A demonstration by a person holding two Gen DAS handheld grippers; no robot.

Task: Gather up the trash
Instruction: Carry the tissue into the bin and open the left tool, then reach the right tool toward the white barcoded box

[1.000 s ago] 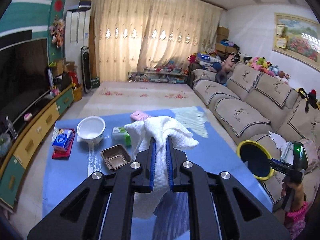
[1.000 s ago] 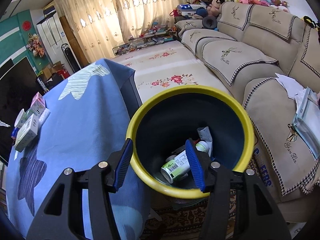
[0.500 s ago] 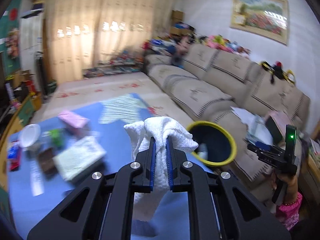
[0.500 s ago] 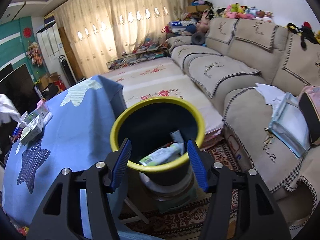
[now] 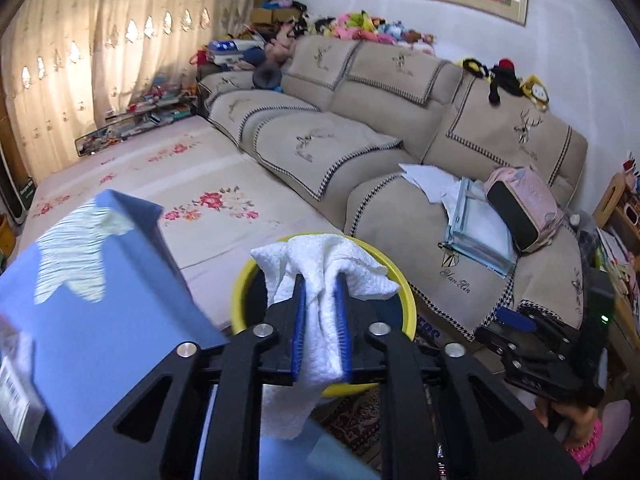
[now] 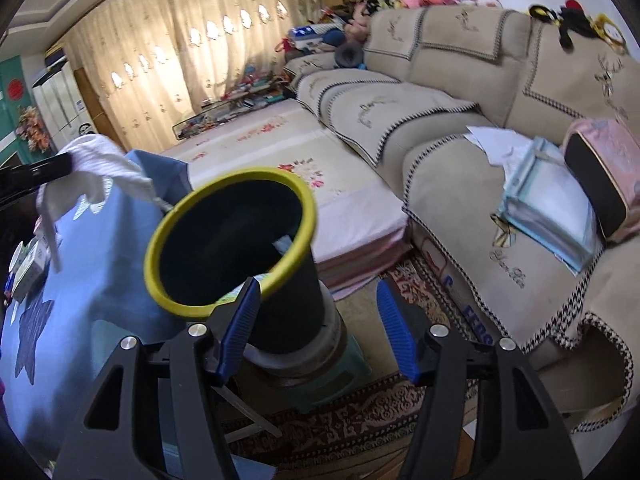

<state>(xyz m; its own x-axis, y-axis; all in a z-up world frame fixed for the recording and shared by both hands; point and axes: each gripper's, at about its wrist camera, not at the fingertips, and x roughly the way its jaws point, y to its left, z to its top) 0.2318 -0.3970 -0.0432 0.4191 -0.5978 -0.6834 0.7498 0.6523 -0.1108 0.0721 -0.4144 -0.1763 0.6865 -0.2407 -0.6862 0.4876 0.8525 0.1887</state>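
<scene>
my left gripper (image 5: 321,330): jaws just easing apart, white paper towel (image 5: 320,280) still between the pads, above the yellow-rimmed bin (image 6: 228,240) | my right gripper (image 6: 316,334): open, empty | writing: sofa cover (image 5: 456,280) script, unreadable

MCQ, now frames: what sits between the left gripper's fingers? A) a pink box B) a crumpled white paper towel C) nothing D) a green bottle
B: the crumpled white paper towel sits between the blue pads of the left gripper, in front of the yellow-rimmed bin; the jaws have just been opening around it.
</scene>
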